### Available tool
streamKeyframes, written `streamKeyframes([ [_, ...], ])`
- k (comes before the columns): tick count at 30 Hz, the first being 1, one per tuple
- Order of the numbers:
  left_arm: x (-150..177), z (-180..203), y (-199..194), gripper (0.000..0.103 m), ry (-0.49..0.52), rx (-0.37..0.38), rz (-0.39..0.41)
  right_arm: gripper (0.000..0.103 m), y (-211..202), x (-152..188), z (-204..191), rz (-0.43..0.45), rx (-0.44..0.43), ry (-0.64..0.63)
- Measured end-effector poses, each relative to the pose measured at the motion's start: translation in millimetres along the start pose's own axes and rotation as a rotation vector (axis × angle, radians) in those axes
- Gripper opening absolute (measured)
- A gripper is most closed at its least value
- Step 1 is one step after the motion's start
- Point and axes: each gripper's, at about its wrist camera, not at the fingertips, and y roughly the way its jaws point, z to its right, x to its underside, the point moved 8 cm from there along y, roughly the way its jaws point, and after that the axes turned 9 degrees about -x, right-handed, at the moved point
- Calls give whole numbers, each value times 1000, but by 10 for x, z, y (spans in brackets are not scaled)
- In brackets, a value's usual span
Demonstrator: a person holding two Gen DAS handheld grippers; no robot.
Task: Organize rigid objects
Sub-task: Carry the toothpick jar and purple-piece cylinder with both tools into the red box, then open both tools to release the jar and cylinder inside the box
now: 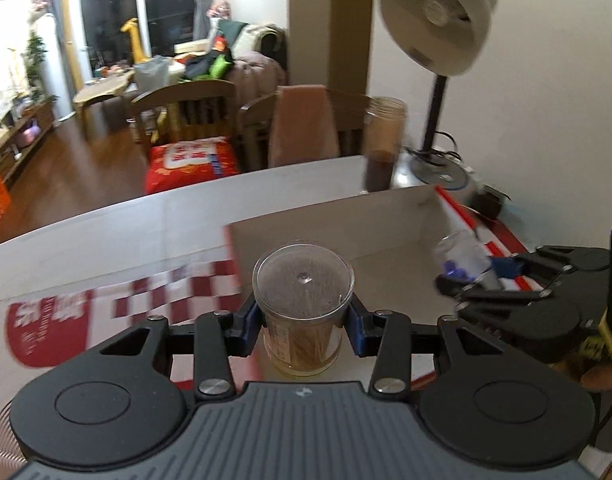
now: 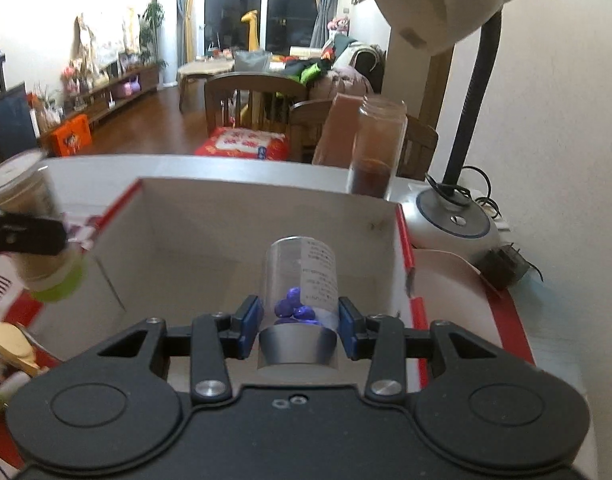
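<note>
One white table [image 1: 106,232] with a smooth, faintly glossy top carries everything here, and on it sits one open cardboard box [image 2: 234,216], square-cornered, pale and matte inside, red along its rims and printed with red-and-white checks on the outer flap. At about two o'clock from the box stands one desk lamp [image 2: 453,216], with a rounded grey base ringed in blue, a ribbed black gooseneck and a cream dome shade overhead. Just behind the box's far wall, near one o'clock, stands one tall clear jar [image 2: 375,148], cylindrical, open-mouthed, with a dark brown layer in its lower part. There are two black claws with blue pads. The left gripper [image 1: 304,326] is clamped on one clear plastic toothpick jar [image 1: 304,300], a round tub with a transparent lid and a bundle of tan wooden sticks packed inside; it hangs over the box's near left edge, at about nine o'clock from the other claw. The right gripper [image 2: 300,330] is clamped on one small clear bottle [image 2: 302,280], a slim cylinder with a printed white label and a dull silver cap toward the camera, held over the box's open interior. Inside the bottle lie several glossy purple-blue beads [image 2: 294,308], rounded and clustered near the cap; their exact count is not clear.
</note>
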Motion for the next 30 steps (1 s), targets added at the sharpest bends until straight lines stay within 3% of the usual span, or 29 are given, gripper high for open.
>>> streamKeyframes([
  [6,-69,471,429,42,40,51,-59,40,202,126,212,-86,52,-32],
  [11,-11,684,848,42,38,60,-148,40,275,207,212,-121,42,-68],
  [18,103,708,1214,42,29,46,-227,40,377,215,81,-154,19,-128],
  [30,226,599,1478,42,16,33,-333,40,467,189,105,-189,42,-159],
])
